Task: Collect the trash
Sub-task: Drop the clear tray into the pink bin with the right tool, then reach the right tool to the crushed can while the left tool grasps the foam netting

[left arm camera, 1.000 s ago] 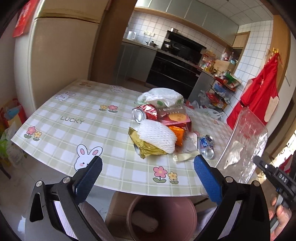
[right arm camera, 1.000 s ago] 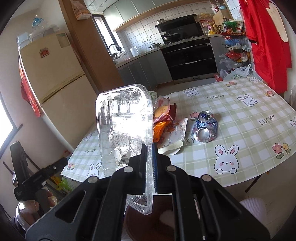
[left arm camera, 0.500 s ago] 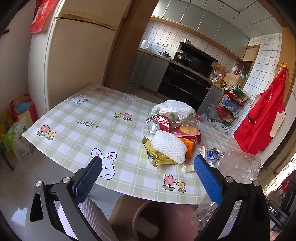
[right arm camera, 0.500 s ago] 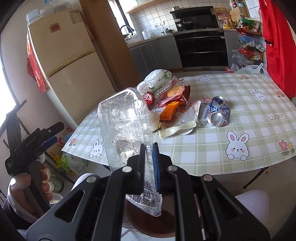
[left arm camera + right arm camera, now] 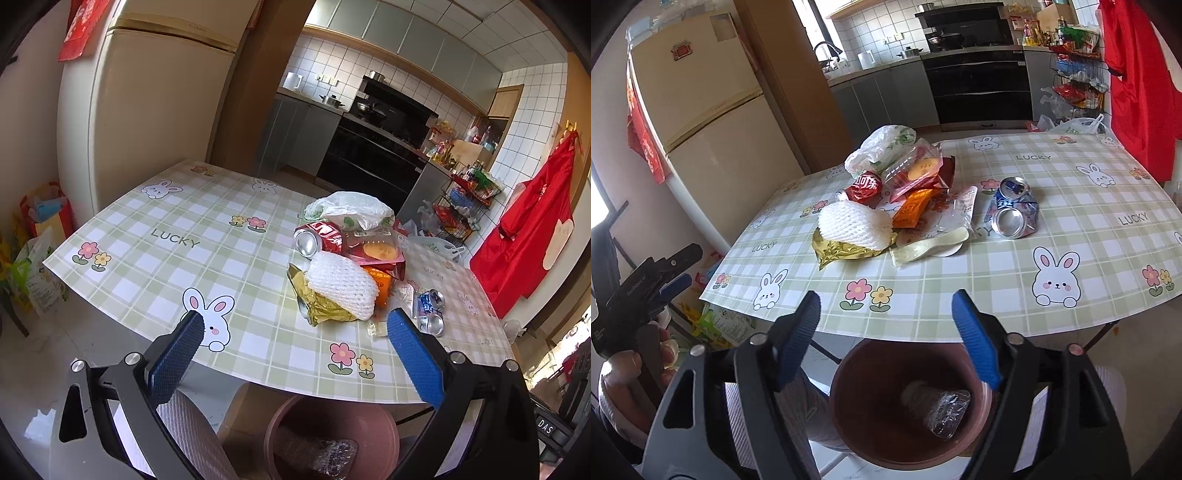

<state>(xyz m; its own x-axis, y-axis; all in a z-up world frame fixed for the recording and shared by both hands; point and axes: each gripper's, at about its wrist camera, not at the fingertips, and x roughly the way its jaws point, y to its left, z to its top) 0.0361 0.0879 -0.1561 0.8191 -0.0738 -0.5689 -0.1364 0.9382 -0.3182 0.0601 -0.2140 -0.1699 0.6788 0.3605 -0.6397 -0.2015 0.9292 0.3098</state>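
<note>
A trash pile lies on the checked table (image 5: 1089,236): a white foam net (image 5: 851,225) on gold foil (image 5: 842,251), a red can (image 5: 862,186), snack wrappers (image 5: 916,170), a white plastic bag (image 5: 879,146), a plastic spoon (image 5: 931,245) and a crushed blue can (image 5: 1014,212). A brown bin (image 5: 849,417) stands under the table's front edge and holds a clear plastic container (image 5: 945,408). My right gripper (image 5: 886,317) is open and empty above the bin. My left gripper (image 5: 295,336) is open and empty, in front of the table; the foam net (image 5: 341,284) lies beyond it.
A fridge (image 5: 155,110) stands left of the table. Kitchen counters and a stove (image 5: 380,147) are behind. A red apron (image 5: 532,236) hangs at the right, by a wire rack (image 5: 465,206). Bags (image 5: 33,251) sit on the floor at the left.
My right gripper opened and let go of the clear plastic container, which now lies in the brown bin. My left gripper stayed open and shifted slightly.
</note>
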